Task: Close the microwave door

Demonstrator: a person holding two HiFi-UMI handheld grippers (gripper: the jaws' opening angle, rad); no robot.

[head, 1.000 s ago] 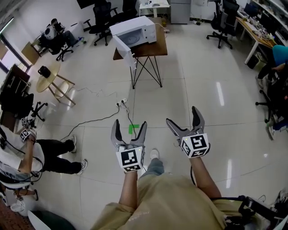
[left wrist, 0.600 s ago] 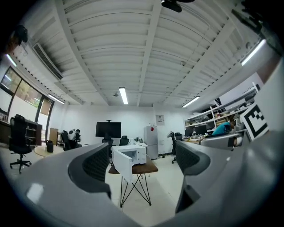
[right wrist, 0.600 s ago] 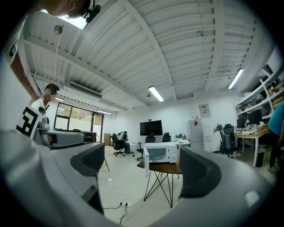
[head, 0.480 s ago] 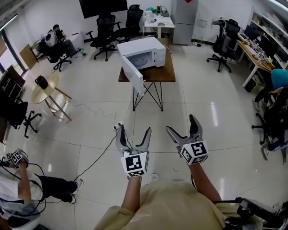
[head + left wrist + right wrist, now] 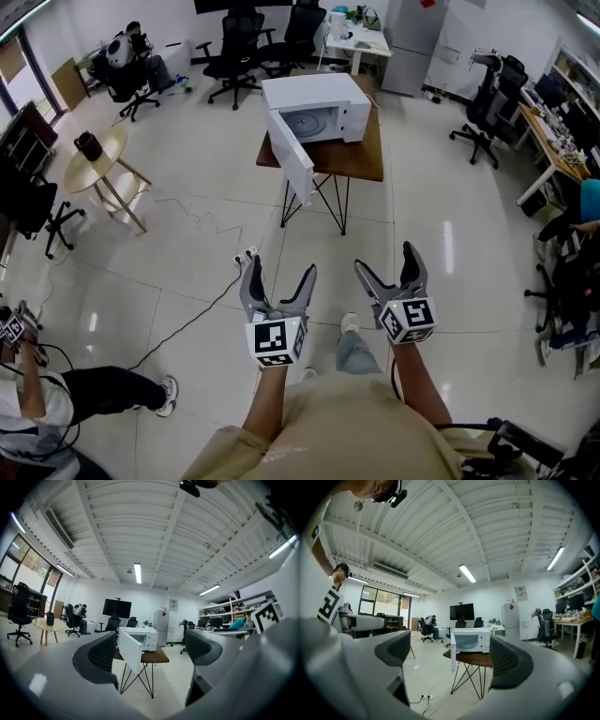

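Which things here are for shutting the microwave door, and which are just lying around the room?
For the job:
- microwave
- microwave door, hanging open
- left gripper, open, empty
- right gripper, open, empty, jaws just closed a little

Just lying about:
- round table
- office chairs
- power strip on the floor
- fridge
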